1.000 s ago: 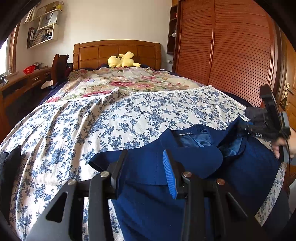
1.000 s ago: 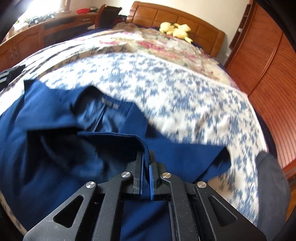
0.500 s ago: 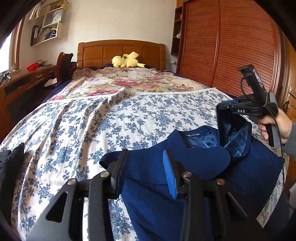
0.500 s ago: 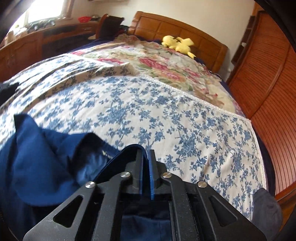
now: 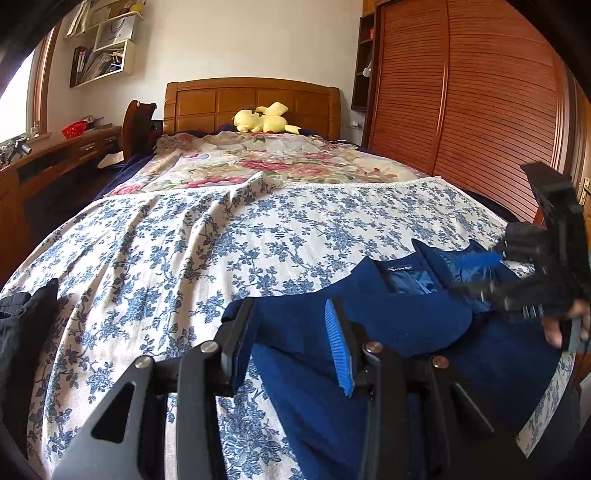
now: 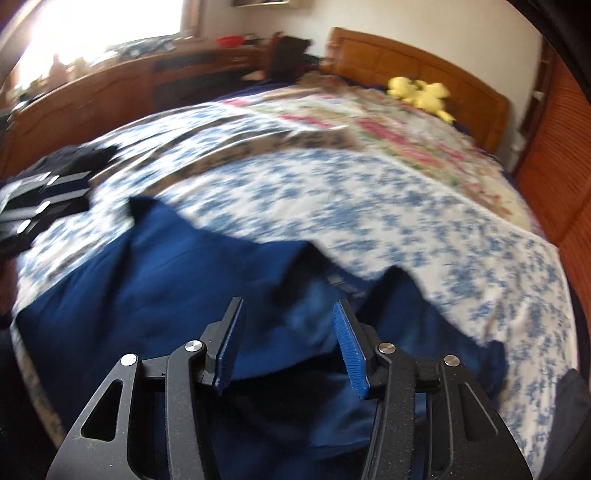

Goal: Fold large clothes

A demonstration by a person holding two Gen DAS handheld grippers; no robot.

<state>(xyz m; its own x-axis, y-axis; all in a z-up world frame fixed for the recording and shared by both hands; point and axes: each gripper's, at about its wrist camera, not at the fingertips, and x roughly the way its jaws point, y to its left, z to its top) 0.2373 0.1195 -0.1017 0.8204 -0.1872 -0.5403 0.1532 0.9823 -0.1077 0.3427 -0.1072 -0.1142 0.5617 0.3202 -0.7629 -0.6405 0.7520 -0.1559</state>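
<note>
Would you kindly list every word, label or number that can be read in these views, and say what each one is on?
None can be read.
Neck label of the blue jacket: pale lettering, too small to read; in the right wrist view it is blurred.
White bag on the wall shelf: faint dark print, too small to read.
Book spines on the shelf below: no legible titles.

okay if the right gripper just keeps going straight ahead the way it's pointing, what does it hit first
Most likely the dark blue jacket: the open right gripper points across its collar area, which fills the space between and just past the fingers. Beyond lies the blue-flowered white bedspread. The picture is blurred, so depth is uncertain.
</note>
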